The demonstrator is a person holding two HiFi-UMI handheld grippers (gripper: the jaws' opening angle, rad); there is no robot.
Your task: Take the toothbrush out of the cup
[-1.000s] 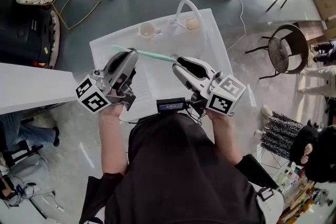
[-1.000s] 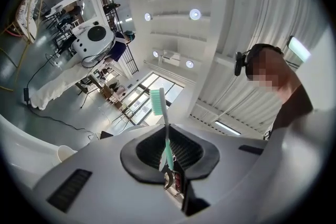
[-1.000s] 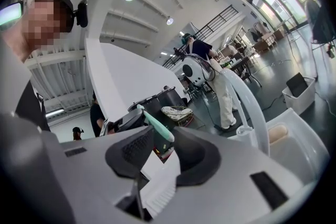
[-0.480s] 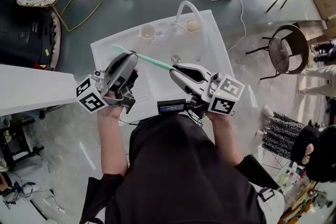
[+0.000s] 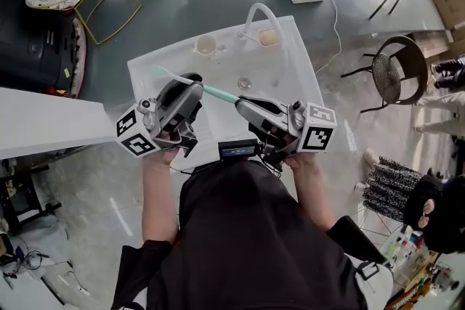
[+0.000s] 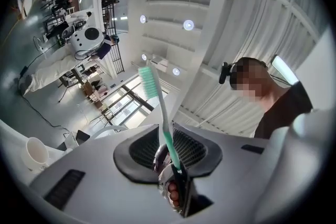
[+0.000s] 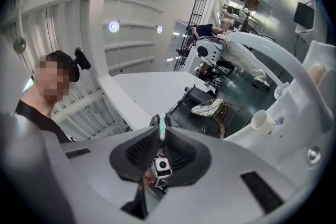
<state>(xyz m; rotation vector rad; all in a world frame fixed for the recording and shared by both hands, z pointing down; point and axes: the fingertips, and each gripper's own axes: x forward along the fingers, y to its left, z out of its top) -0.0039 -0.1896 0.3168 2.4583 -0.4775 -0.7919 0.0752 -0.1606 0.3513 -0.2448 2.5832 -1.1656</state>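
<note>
Head view: toothbrush (image 5: 215,92) is clear of the cup (image 5: 205,46), in the air over the white counter (image 5: 285,76). It spans left gripper (image 5: 192,80) to right gripper (image 5: 240,102). The cup is upright near the far edge, well apart.

Left gripper view: jaws have just been opening and stand slightly apart. The handle runs between them, bristle end beyond the tips.

Right gripper view: jaws have just been closing and are pinched on the handle's end.
</note>
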